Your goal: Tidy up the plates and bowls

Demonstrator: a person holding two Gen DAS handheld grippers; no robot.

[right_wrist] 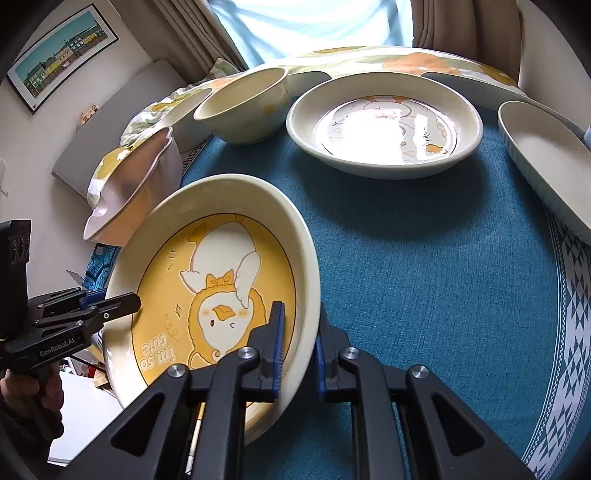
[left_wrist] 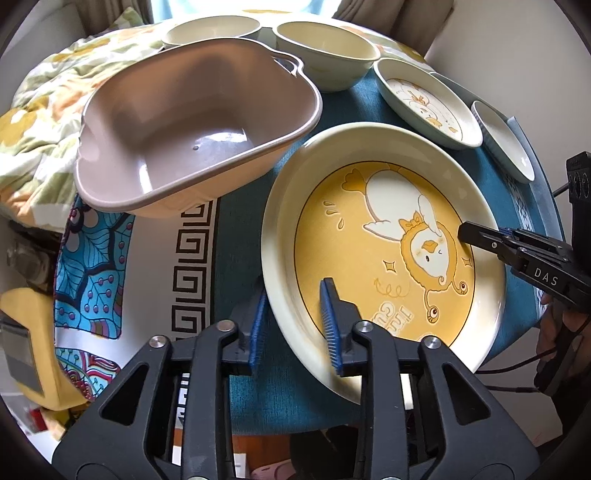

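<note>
A large cream plate [left_wrist: 384,236] with a yellow duck picture sits at the near left edge of the teal-clothed table [right_wrist: 424,277]. My right gripper [right_wrist: 300,310] is shut on its right rim, one pad inside and one outside, and shows in the left wrist view as a black finger pair [left_wrist: 467,232]. My left gripper [left_wrist: 293,291] straddles the opposite rim with its blue pads standing apart from it; in the right wrist view it [right_wrist: 129,302] shows at the plate's [right_wrist: 221,277] left edge. Whether the plate rests on the cloth I cannot tell.
A taupe plastic basin [left_wrist: 192,122] stands just left of the plate, on a floral quilt [left_wrist: 40,122]. Two cream bowls [left_wrist: 212,33] [left_wrist: 325,48] stand at the back. A smaller duck plate [right_wrist: 384,122] and an oval dish [right_wrist: 546,162] lie to the right.
</note>
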